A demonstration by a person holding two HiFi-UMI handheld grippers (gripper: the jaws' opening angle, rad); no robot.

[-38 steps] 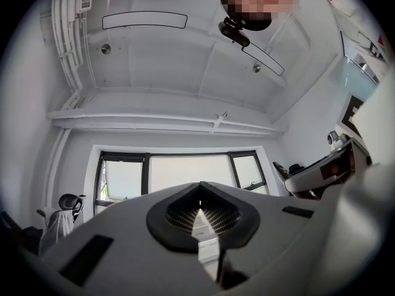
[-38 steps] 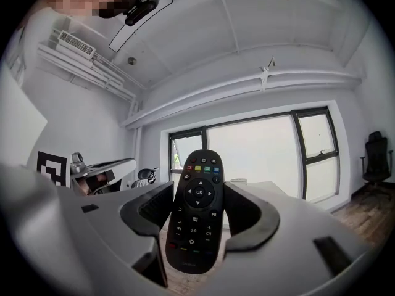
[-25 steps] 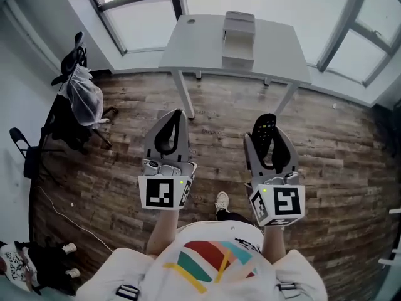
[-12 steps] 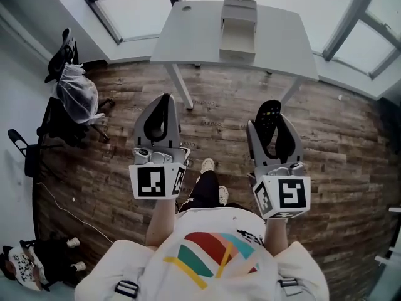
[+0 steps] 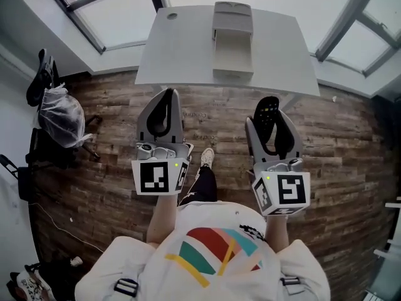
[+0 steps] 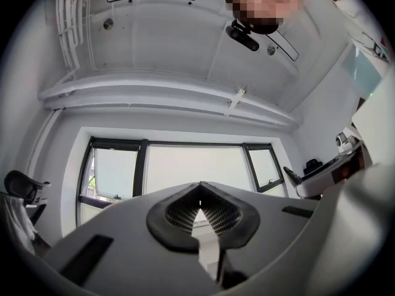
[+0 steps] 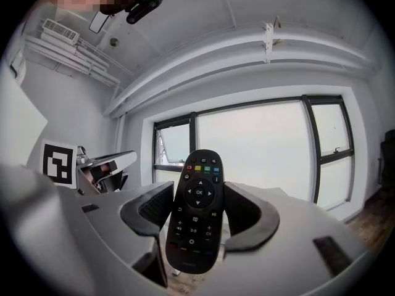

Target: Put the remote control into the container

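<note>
Nearest to you, both tools are out in front of your chest over the wood floor [image 5: 113, 168], pointing toward the counter [image 5: 182, 55]. The left tool [image 5: 164, 96] is pinched shut with nothing in it; in the left gripper view its pads meet at the tip. The right tool [image 5: 268, 125] is clamped on the remote [image 7: 196, 211]. The remote is black and stands upright between the pads with its buttons facing that tool's camera. It's gripped around mid-body, and its top end pokes out past the tips.

One shoe [image 5: 207, 157] shows on the floor down between the two tools. Off to your left there's a dark chair [image 5: 37, 99] with a clear plastic bag [image 5: 61, 116] against it.

Past the tools is the counter, pale grey. The container [image 5: 232, 49], a pale box, sits around the middle of it toward the far edge, well apart from the remote. Windows [image 5: 119, 17] run behind the counter on both sides.
</note>
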